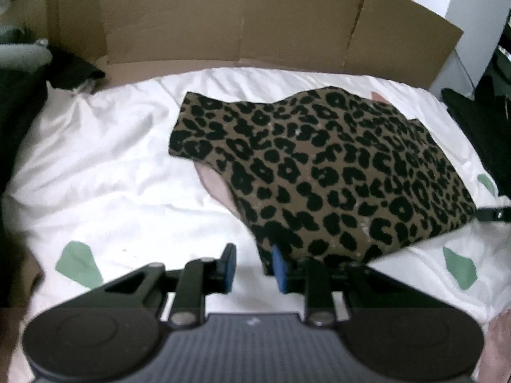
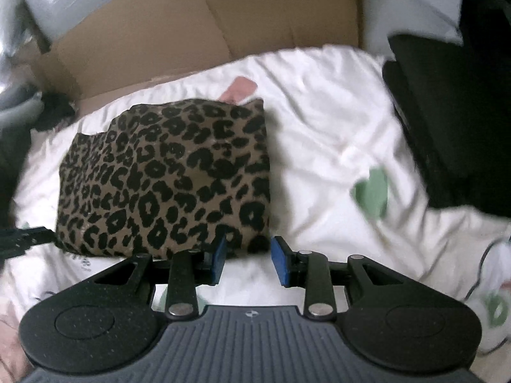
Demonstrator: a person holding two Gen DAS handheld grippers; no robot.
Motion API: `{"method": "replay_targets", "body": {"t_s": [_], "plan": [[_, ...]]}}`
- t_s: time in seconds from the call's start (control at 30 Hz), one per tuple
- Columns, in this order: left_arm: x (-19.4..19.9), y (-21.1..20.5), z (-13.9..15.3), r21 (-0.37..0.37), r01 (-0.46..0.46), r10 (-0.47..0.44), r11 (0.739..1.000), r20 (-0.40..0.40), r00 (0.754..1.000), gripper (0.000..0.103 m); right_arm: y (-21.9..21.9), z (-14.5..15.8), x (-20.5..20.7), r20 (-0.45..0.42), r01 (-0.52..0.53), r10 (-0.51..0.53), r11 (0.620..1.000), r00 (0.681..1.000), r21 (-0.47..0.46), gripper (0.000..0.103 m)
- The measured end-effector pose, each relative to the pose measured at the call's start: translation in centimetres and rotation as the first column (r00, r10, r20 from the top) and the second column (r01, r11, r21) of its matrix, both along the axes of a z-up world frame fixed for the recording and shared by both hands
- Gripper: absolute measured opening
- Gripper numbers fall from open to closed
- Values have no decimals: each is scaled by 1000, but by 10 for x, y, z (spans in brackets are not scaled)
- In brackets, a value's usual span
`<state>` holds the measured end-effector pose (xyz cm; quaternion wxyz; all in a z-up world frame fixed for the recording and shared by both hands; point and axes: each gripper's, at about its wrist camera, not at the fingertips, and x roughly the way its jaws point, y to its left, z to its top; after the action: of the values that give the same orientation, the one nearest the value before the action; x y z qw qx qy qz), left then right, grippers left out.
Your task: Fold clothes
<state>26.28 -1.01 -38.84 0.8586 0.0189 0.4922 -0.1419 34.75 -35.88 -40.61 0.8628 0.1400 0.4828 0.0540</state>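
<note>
Bed: a white duvet (image 1: pixel 105 166) with scattered green leaf patches covers the bed and carries everything I work on; it is rumpled, with creases running toward its far edge.
Cardboard: a flattened brown cardboard sheet (image 1: pixel 223 22) stands along the far edge of the bed like a low wall.
Dark pile: black fabric (image 2: pixel 453 121) sits at the bed's right edge in my right-hand view; what it is I cannot tell.
Garment: the leopard-print garment (image 1: pixel 335 166) lies folded into a compact block on the duvet, toward the near edge of the bed, with a sliver of pink fabric (image 1: pixel 217 185) showing from under its left side and another at its far edge.
Left claw: my left gripper (image 1: pixel 254 263) is at the garment's near left corner, jaws spread; the right blue pad touches the edge of the cloth, the left pad stands over bare duvet, and nothing is pinched between them.
Right claw: my right gripper (image 2: pixel 249 260) is at the garment's near right corner, jaws spread; the left pad overlaps the cloth's near edge, the right pad is just beside the corner over white duvet, gripping nothing.
Sharpness: both views are blurred, the right one more so at its right side.
</note>
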Motion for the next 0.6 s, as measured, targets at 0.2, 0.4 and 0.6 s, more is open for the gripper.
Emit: {"method": "replay_targets", "body": {"t_s": [0.2, 0.4, 0.6], "plan": [[4, 1, -8, -82, -48, 44, 995, -55, 998, 35, -16, -27, 4, -93, 117, -95, 953, 991, 280, 39], [9, -2, -19, -110, -80, 70, 991, -87, 994, 40, -26, -44, 4, -92, 194, -171, 902, 981, 385, 38], [13, -6, -17, -91, -78, 67, 993, -119, 991, 39, -28, -44, 0, -49, 194, -191, 896, 980, 400, 18]]}}
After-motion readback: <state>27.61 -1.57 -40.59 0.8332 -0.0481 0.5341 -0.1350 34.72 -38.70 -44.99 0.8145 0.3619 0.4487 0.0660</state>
